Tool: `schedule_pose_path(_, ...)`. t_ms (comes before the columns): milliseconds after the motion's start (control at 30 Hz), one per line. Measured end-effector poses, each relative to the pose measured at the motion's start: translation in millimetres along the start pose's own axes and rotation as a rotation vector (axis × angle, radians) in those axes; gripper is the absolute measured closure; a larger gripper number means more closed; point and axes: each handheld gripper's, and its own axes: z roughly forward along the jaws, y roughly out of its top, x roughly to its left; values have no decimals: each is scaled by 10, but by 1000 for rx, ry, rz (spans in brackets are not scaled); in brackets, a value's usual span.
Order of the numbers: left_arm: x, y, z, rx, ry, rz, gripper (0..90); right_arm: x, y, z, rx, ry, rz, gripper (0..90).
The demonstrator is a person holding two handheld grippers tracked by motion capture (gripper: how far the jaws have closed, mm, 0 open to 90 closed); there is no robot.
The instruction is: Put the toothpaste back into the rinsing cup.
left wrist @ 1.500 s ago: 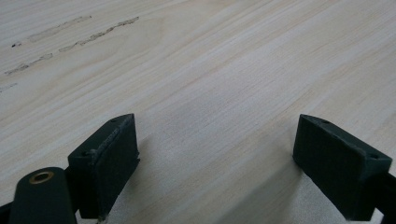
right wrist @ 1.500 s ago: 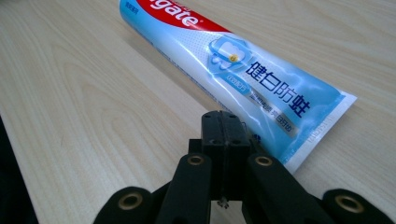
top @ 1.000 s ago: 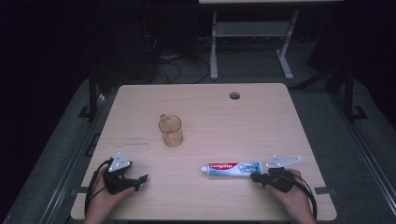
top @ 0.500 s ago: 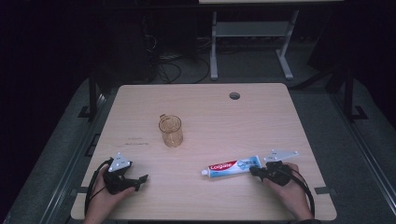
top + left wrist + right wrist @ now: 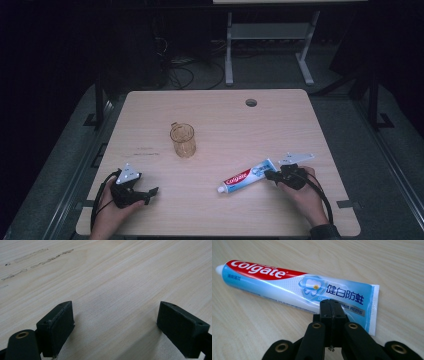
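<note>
A Colgate toothpaste tube (image 5: 244, 178) lies slanted on the wooden table (image 5: 280, 130), cap toward the near left and flat tail toward the far right. My right gripper (image 5: 273, 175) is shut on the tail end. In the right gripper view its jaws (image 5: 333, 305) are pressed together at the lower edge of the tube (image 5: 287, 287), near the crimped end. My left gripper (image 5: 152, 192) rests at the near left of the table. Its jaws (image 5: 115, 325) stand wide open over bare wood with nothing between them.
An amber see-through cup (image 5: 183, 141) with a handle stands upright left of the table's middle. A round cable hole (image 5: 251, 102) sits near the far edge. Faint scuff marks (image 5: 37, 256) show on the wood ahead of the left gripper. Dark floor and a desk frame lie beyond.
The right gripper has moved a little to the right and away, and the tube's tail went with it, so the tube now lies slanted, not level. The left gripper stayed put.
</note>
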Motion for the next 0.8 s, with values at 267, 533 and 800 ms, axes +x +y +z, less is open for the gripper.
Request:
schedule_pose_path(267,0,0,0,0,-1,1,130,-50,92,71,-3,-7,-1,899)
schedule_pose_path(533,0,1,-2,2,-1,1,129,-93,196,159,-8,-11,0,899)
schedule_pose_path(800,0,1,-2,2,-1,0,129,-132,317,279,-17,-13,6,899)
